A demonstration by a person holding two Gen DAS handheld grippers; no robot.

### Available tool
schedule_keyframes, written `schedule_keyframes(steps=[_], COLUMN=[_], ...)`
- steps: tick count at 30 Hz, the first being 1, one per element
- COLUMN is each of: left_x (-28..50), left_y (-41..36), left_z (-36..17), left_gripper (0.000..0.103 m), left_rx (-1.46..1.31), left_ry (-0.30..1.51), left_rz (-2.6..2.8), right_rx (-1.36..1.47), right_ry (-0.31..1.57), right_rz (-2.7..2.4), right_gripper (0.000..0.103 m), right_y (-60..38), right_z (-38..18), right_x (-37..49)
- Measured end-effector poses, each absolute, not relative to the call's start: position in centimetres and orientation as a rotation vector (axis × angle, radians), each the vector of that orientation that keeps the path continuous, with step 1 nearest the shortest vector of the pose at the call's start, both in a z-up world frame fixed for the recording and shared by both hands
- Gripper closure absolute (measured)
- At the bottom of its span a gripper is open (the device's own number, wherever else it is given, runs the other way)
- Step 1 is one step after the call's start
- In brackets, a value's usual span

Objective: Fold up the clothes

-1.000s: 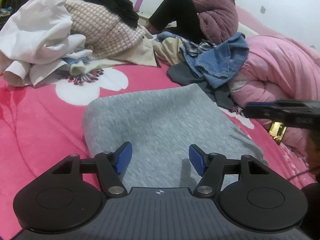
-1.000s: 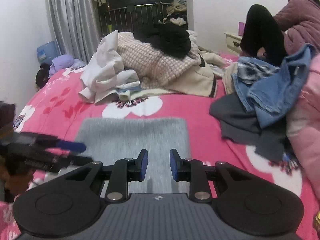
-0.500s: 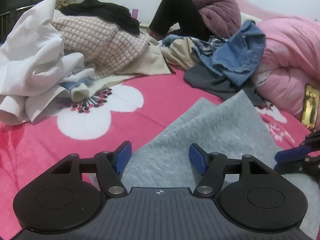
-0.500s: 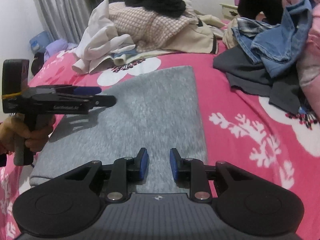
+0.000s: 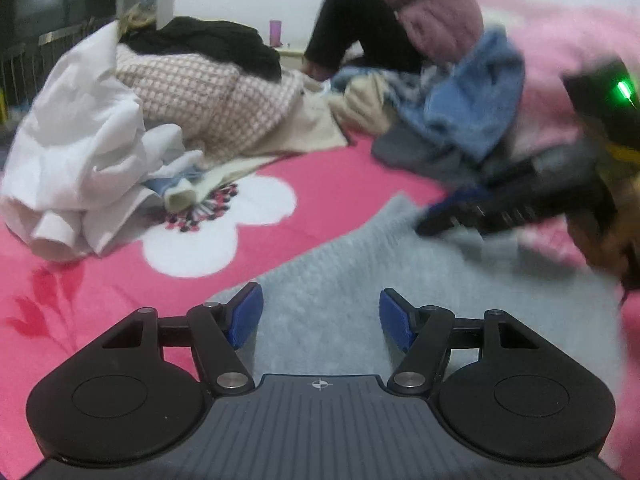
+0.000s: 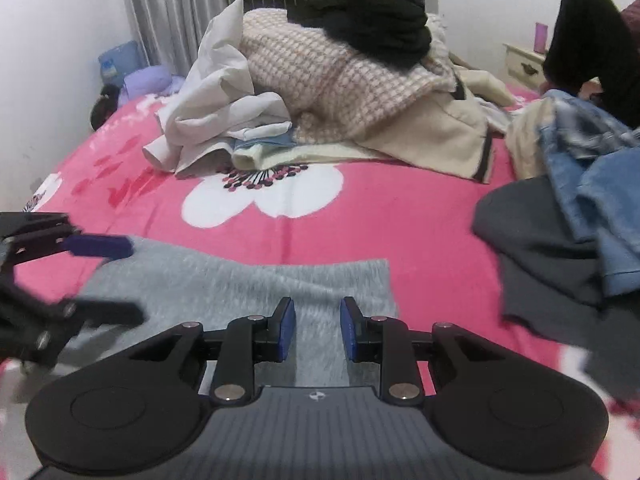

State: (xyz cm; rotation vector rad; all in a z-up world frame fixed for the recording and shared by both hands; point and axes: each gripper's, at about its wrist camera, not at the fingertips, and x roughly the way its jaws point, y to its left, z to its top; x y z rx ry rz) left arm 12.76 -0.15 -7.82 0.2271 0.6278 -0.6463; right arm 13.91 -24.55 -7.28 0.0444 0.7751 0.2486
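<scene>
On the pink flowered bed [image 6: 360,224], at six o'clock in both views, lay the grey garment [image 6: 240,284]. My left tongs [image 5: 321,317] hovered over it, released and gripping nothing. My right tongs [image 6: 318,328] were opening above its edge, also empty. Unfolded clothes [image 6: 320,80] sat piled at twelve o'clock.

a home bedroom: pink floral bed [image 6: 360,220], heaped clothes [image 6: 320,80], curtain [image 6: 168,12].

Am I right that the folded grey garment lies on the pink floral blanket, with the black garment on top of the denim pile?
Not quite. The black garment lies on the pink-and-white checked knit, not on the denim pile, as the right wrist view shows. The grey garment does lie on the pink floral blanket.
</scene>
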Motion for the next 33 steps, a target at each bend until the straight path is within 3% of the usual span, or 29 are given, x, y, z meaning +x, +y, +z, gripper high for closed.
schedule_keyframes(steps=[5,7,9,12,13,15,16,18,22,23,26,33], left_x=[13.1,13.1,13.3,13.7,13.7,13.2,12.9,12.7,12.9,12.9,12.9,11.7], left_y=[1.0,2.3,3.6,4.5,4.5,3.8,3.5,3.4,4.3,4.3,4.1,5.9], left_z=[-6.2,-5.6,-5.4,-6.3,-6.7,-7.0,-7.0,-7.0,-7.2,-7.3,-7.4,-5.1], left_gripper=[0.038,0.037,0.037,0.036,0.036,0.036,0.036,0.036,0.036,0.036,0.036,0.036], left_rx=[0.182,0.133,0.056,-0.055,-0.069,-0.015,0.019,0.034,-0.007,-0.011,0.002,-0.009], left_ry=[0.623,0.634,0.681,0.785,0.81,0.815,0.806,0.804,0.819,0.823,0.82,0.757], left_rz=[-0.622,-0.605,-0.592,-0.613,-0.616,-0.606,-0.603,-0.597,-0.581,-0.579,-0.58,-0.567], right_rx=[0.145,0.232,0.352,0.498,0.534,0.533,0.493,0.407,0.379,0.358,0.469,0.693], right_ry=[0.703,0.689,0.71,0.795,0.836,0.861,0.843,0.771,0.667,0.69,0.79,0.677], right_rz=[0.204,0.196,0.168,0.169,0.196,0.261,0.279,0.332,0.378,0.35,0.275,0.225], right_gripper=[0.065,0.058,0.032,0.03,0.033,0.071,0.071,0.086,0.086,0.083,0.045,0.047], right_y=[-26.8,-28.6,-30.8,-32.8,-32.8,-31.8,-30.9,-29.4,-28.7,-28.8,-31.0,-34.7], right_z=[-5.7,-4.6,-4.7,-6.4,-7.2,-7.7,-7.2,-5.7,-4.9,-5.7,-9.3,-5.5], right_x=[13.2,11.9,11.0,11.2,11.6,12.0,11.9,11.5,11.4,11.9,12.7,4.7])
